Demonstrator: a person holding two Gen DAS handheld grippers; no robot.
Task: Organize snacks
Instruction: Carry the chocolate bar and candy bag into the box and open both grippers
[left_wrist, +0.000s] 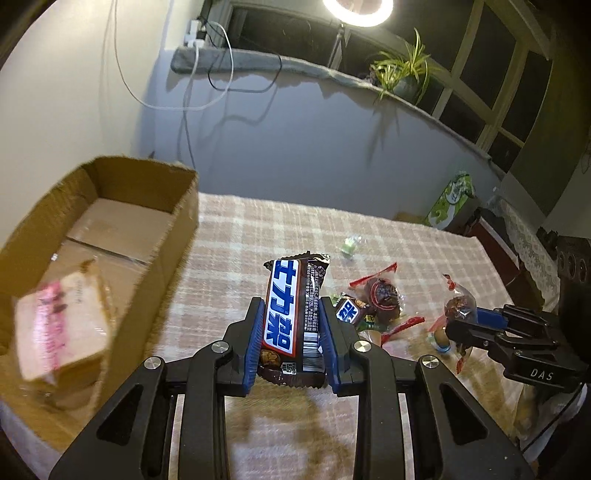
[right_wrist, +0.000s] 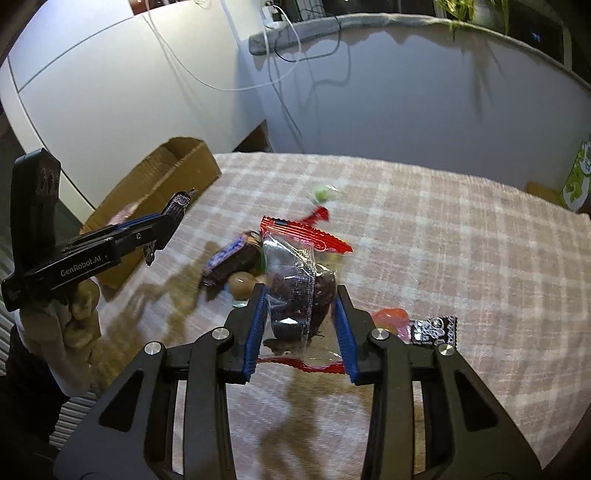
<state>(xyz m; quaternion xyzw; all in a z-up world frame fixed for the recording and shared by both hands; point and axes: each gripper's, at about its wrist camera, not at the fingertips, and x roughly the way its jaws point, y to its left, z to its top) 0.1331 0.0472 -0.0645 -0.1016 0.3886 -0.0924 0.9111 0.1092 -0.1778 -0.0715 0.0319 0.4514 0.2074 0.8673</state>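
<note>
My left gripper is shut on a brown chocolate bar with a blue-and-white label, held upright above the checked tablecloth, right of the open cardboard box. A pink-and-white wrapped snack lies in the box. My right gripper is shut on a clear, red-edged packet with a dark cake inside, above the snack pile. The right gripper also shows in the left wrist view, and the left gripper in the right wrist view.
Loose snacks lie on the cloth: a small chocolate bar, a brown round sweet, a green sweet, a red packet with a dark cake, a black patterned packet. A green box stands at the far right edge.
</note>
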